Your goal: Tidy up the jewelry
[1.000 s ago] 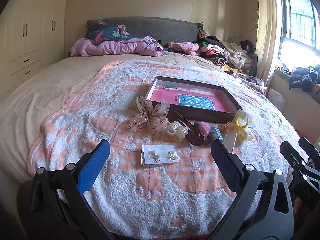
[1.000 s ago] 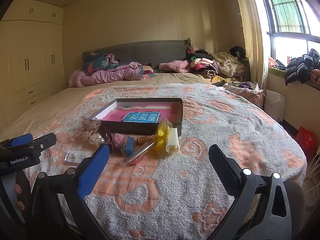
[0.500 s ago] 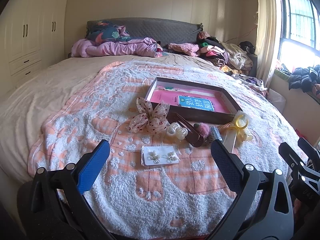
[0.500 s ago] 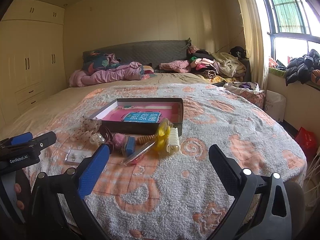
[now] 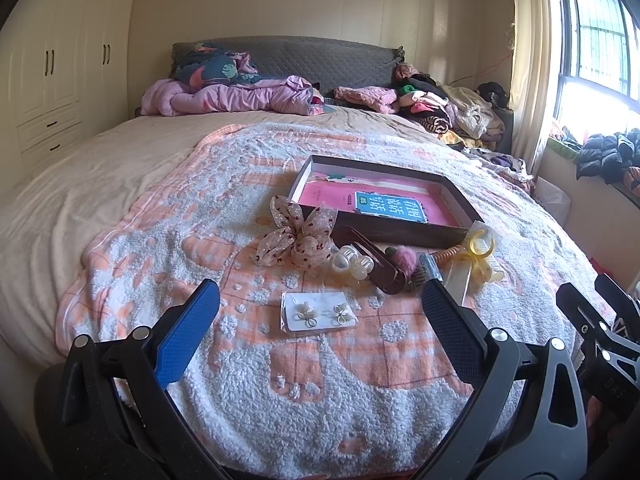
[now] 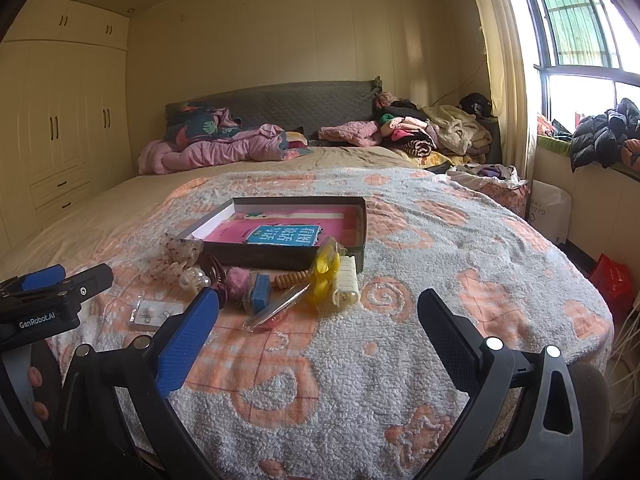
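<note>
– How are the grippers set?

– The left gripper (image 5: pixel 318 314) is spread wide with nothing between its fingers, hanging over the near edge of the blanket (image 5: pixel 320 392). The right gripper (image 6: pixel 318 320) is just as wide, holding and touching nothing.

– And the jewelry, left to right?

– Nearest the left gripper lies the earring card (image 5: pixel 318 312), flat, long side running across the bed. Behind it is the sheer bow (image 5: pixel 296 232), then the pearl claw clip (image 5: pixel 352 264), then a dark brown barrette (image 5: pixel 376 260) slanting from far-left to near-right. Next comes a pink pom-pom (image 5: pixel 402 258), then the yellow ribbon piece (image 5: pixel 478 252).

– The tray?

– The dark tray (image 5: pixel 400 236) sits mid-blanket behind the row, its long axis across the bed, a pink and blue booklet (image 5: pixel 390 206) lying inside.
</note>
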### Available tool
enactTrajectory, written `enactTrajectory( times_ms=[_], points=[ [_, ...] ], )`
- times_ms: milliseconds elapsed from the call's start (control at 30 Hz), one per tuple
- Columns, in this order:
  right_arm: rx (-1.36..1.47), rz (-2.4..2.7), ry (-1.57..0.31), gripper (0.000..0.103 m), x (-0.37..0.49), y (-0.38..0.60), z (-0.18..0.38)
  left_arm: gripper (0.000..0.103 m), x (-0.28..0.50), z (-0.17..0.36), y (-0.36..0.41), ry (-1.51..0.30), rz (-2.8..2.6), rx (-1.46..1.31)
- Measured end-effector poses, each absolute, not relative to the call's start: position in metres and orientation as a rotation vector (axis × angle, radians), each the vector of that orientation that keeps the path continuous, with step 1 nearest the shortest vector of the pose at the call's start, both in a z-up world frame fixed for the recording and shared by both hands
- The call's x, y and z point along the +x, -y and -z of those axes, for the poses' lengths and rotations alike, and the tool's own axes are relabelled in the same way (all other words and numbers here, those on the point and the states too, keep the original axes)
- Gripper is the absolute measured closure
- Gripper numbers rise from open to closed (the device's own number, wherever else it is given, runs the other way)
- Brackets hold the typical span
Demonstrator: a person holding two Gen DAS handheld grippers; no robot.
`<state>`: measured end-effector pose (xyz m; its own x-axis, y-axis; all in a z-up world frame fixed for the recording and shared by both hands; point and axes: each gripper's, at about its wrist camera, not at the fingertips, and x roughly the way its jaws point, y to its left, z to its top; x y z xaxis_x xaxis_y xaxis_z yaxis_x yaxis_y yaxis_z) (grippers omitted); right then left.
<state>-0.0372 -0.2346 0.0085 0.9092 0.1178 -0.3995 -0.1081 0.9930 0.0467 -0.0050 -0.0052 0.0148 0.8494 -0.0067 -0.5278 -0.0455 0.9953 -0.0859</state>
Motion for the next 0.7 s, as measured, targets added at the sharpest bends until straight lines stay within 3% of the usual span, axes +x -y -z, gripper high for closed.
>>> enactTrajectory(
  times_ms=[700],
  points=[
    [-0.007,-0.146,-0.432,0.006,-0.026,0.233,-0.012,0.011,0.001,-0.013,0.0,-0.557,-0.012,-0.113]
  ],
)
